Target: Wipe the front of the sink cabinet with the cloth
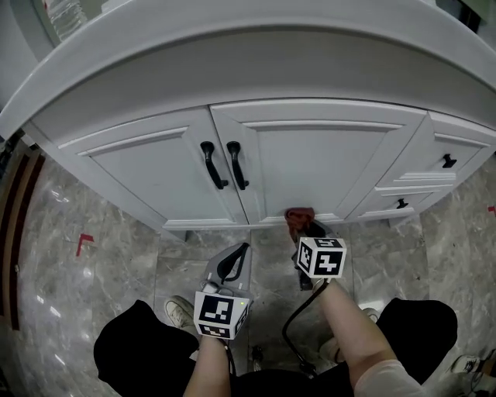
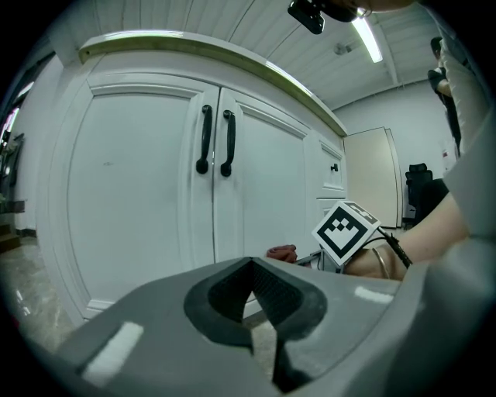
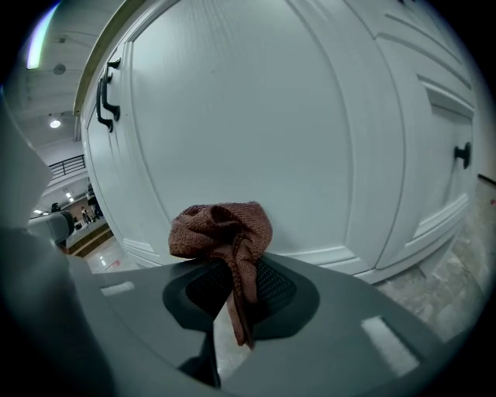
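A: Progress on the wipe?
B: We are clamping the cloth (image 3: 221,229) in the right hand-held gripper (image 3: 232,287), low at the sink cabinet (image 1: 325,155) door's bottom edge. The left hand-held gripper (image 2: 252,298) is hanging with jaws together, empty. We are judging most of the front as not yet done.

Head view downward, gripper views facing cabinet (image 1: 310,163)

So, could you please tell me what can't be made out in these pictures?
- Cloth against cabinet door: head view, contact hidden by the bunched cloth and right gripper.
- Sink: head view, hidden above the countertop, cut by the top edge.
- Drawer knob: head view, too small for its shape.
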